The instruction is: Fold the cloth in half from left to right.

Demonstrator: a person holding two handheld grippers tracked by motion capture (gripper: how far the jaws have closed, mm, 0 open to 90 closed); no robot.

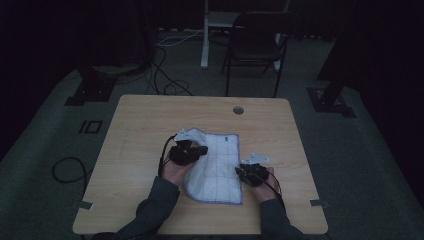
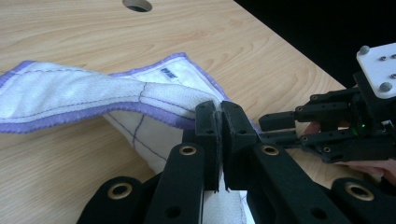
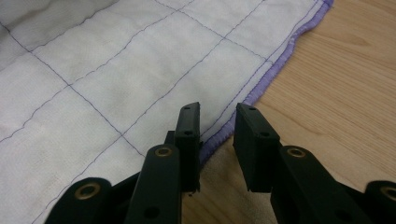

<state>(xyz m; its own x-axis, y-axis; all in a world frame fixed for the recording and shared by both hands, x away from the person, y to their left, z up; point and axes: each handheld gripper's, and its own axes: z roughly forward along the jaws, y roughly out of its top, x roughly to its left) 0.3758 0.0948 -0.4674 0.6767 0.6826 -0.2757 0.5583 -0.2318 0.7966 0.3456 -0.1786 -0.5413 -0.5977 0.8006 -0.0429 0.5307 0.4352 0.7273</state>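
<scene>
Pinching the purple edge of the cloth (image 2: pixel 140 93), the left gripper (image 2: pixel 219 116) has its jaws closed tight on it and lifts that side off the worktop (image 1: pixel 140 120). The cloth lies in the middle of the worktop. At its 3 o'clock edge, the right gripper (image 3: pixel 217 123) has open jaws, holding nothing.

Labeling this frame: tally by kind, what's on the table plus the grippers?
Cloth, white with purple trim: 1
Grippers: 2, the left gripper shut on the cloth edge, the right gripper open at the trim
Table, wooden: 1
Total: 4
</scene>
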